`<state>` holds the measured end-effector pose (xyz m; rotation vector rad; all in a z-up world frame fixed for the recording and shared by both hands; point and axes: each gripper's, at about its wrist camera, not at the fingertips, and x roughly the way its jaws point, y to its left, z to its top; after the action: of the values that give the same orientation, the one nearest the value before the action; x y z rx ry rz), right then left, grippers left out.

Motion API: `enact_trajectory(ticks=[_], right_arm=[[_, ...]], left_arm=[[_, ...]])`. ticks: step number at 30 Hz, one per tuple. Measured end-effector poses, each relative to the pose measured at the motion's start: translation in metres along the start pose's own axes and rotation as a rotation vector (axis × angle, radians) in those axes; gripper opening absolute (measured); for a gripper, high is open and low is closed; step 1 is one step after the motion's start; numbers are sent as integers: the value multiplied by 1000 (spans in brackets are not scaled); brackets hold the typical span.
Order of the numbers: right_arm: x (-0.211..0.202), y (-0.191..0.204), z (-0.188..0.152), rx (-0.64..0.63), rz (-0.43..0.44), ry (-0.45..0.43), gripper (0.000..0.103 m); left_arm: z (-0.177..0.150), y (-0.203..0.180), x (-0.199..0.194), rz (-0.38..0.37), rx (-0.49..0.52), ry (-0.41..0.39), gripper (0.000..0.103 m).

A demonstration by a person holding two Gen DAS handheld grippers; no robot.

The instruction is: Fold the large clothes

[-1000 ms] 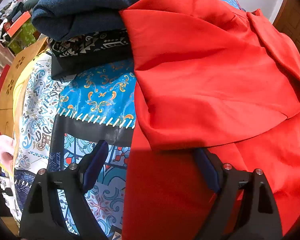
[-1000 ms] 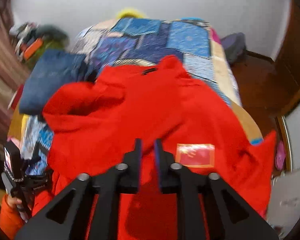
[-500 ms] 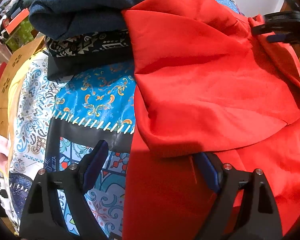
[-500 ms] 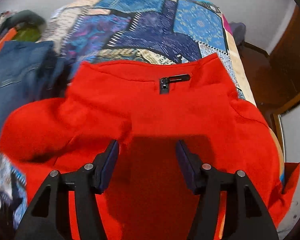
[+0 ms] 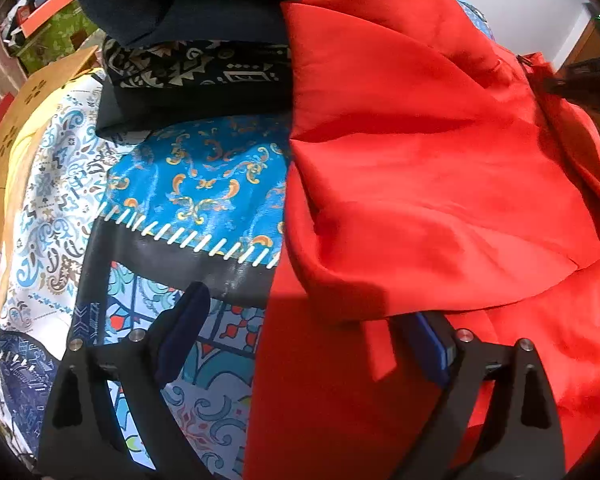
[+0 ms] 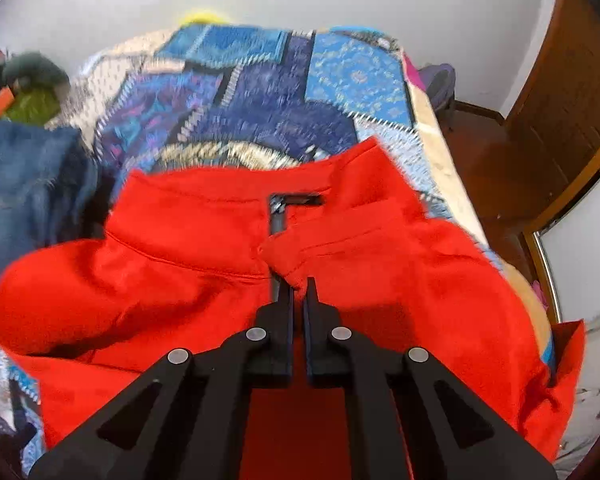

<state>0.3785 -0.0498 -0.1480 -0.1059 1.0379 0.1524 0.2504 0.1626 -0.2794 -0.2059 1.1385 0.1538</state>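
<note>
Jacket (image 6: 204, 280): spread on the bed (image 6: 352, 80), ready for folding.
Right gripper (image 6: 299, 294): pinched together on jacket's front, near the zip, to lift it.
Left gripper (image 5: 312, 320): wide apart, straddling jacket's left edge.

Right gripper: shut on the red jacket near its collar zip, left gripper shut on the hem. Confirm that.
Not quite. The right gripper is shut on the red jacket by the collar zip, but the left wrist view shows the left gripper open, fingers wide apart over the jacket's edge.
</note>
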Motion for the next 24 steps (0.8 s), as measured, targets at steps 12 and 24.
enact_trajectory(ticks=[12,24], right_arm=[[-130,-73,-8,107,104,-231,3],[-122,-137,-94,229,147,-89,3]], left_arm=[[1,20,-22,69,-70,-55,92],[1,7,-16,95,-56,-41,92]])
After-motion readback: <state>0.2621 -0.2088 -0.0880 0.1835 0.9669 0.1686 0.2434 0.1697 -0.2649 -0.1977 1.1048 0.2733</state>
